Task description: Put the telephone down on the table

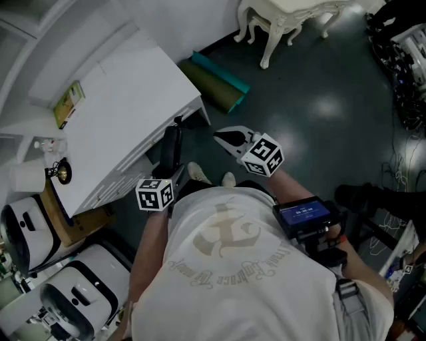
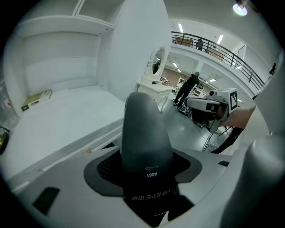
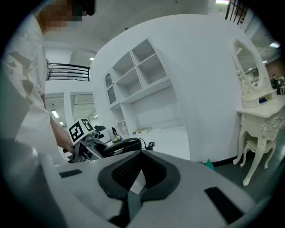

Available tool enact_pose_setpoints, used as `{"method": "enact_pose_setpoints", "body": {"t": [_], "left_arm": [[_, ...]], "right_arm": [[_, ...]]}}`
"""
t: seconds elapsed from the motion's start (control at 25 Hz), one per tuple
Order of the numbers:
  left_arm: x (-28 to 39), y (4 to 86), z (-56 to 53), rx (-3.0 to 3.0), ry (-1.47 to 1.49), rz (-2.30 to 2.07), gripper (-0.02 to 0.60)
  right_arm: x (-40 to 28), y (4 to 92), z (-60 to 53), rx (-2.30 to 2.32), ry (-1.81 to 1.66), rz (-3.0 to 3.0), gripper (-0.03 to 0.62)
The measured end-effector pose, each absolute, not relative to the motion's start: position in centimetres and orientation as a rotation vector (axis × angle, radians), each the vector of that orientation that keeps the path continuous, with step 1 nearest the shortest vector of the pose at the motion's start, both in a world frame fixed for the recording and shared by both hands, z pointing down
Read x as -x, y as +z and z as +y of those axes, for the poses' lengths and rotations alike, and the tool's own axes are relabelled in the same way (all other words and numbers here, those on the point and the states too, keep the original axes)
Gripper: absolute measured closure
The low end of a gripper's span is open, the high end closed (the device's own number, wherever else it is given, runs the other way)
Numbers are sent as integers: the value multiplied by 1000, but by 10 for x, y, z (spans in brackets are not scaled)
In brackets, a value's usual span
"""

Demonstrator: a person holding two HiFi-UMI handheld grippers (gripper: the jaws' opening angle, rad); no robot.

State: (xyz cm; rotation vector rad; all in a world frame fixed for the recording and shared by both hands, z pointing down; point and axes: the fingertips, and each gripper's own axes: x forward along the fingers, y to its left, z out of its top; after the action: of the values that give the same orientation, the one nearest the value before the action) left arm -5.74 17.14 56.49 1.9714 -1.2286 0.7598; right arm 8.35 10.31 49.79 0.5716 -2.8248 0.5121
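The telephone is a black handset (image 1: 171, 148), held clear of the white table (image 1: 126, 100), near its front edge. My left gripper (image 1: 172, 158) is shut on it. In the left gripper view the handset (image 2: 144, 133) stands up between the jaws of my left gripper (image 2: 144, 149) and fills the middle. My right gripper (image 1: 226, 138) hovers to the right of the handset, over the floor, shut and with nothing in it. The right gripper view shows its own pads (image 3: 129, 171) together, with the left gripper and handset (image 3: 124, 144) beyond.
A yellow-green book (image 1: 68, 103) lies at the table's far side; a white cup (image 1: 28, 176) and a small gold object (image 1: 62, 174) stand at its left end. A teal rolled mat (image 1: 216, 83) lies on the floor. A white ornate dressing table (image 1: 279, 20) stands beyond.
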Motion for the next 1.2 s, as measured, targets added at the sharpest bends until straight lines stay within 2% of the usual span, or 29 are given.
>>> {"method": "enact_pose_setpoints", "body": {"t": [0.32, 1.2], "left_arm": [[62, 567, 174, -1971, 748, -1224, 298], [105, 574, 123, -1994, 722, -1182, 298]], "right_arm": [[-85, 501, 100, -657, 582, -2827, 579], [-37, 506, 45, -690, 565, -2766, 579]]}}
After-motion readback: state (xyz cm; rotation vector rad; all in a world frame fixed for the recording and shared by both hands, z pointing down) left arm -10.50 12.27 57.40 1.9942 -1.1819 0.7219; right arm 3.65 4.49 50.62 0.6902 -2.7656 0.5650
